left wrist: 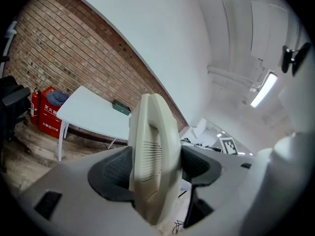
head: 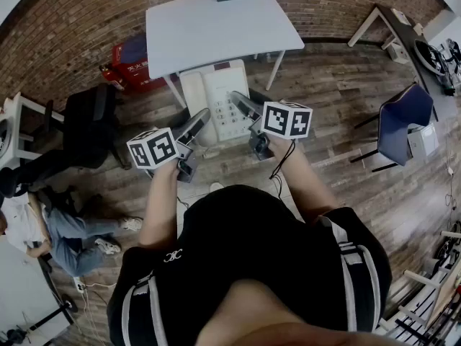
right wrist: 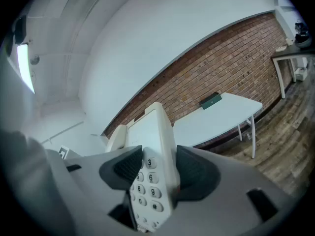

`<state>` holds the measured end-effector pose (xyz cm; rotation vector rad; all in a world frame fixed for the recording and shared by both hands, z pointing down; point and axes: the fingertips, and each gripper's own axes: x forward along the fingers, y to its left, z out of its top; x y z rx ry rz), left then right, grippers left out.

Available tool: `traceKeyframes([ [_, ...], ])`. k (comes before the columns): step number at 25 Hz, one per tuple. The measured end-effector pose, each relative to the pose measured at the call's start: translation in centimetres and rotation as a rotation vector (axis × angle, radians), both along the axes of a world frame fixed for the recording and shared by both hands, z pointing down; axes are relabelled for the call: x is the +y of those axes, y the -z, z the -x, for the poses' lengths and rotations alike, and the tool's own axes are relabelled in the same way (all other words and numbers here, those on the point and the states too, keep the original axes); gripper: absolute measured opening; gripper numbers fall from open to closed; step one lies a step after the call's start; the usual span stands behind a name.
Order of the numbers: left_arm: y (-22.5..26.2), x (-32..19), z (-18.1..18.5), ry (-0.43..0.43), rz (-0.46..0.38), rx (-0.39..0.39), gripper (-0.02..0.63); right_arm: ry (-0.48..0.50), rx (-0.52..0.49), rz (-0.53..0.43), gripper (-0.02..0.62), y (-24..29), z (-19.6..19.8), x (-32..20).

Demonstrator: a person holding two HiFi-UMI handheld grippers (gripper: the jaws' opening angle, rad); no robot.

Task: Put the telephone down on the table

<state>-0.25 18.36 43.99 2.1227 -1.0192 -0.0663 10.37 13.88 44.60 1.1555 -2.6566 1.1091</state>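
Two grippers share one load: the left gripper point(left wrist: 155, 167) has its jaws closed on the left edge of the telephone point(head: 218, 98), on a cream part with a slatted grille, and the right gripper point(right wrist: 154, 170) has its jaws pressed on the keypad point(right wrist: 146, 191) edge. Both pairs stand wide, because the body between them is thick. The telephone hangs in the air in front of the person, short of the white table point(head: 209, 27), over the plank floor.

My worry is the shared hold. Each grip takes only a thin strip of smooth plastic, so if one hand moves ahead of the other, the body could twist out of the pads. If either pair lets go before the base sits flat on the tabletop, the telephone would likely swing or drop. Tilting it could also shake the handset point(right wrist: 114, 136) off its cradle. Landing too near the table's front edge risks a tip-over.

Writing: the keys show 3, 6, 9, 8, 0 and #. No maker's name shows on the telephone. The red box point(left wrist: 49, 116) by the table leg carries 119 and Chinese characters too small to read
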Motion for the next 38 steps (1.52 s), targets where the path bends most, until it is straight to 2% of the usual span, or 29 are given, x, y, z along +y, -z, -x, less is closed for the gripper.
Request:
traceKeyframes([
  [17, 0.0, 0.1, 0.2, -0.001, -0.006, -0.006, 0.310, -0.010, -0.006, -0.013, 0.202, -0.1, 0.3, -0.2],
  [30, -0.5, -1.3, 5.8, -0.056, -0.019, -0.006, 0.308, -0.056, -0.003, -0.030, 0.202, -0.2, 5.7, -1.0],
  [38, -0.2, -2.0, 7.1, -0.078, -0.026, 0.004, 0.308, -0.093, 0.013, -0.055, 0.202, 0.5, 6.8, -1.8],
])
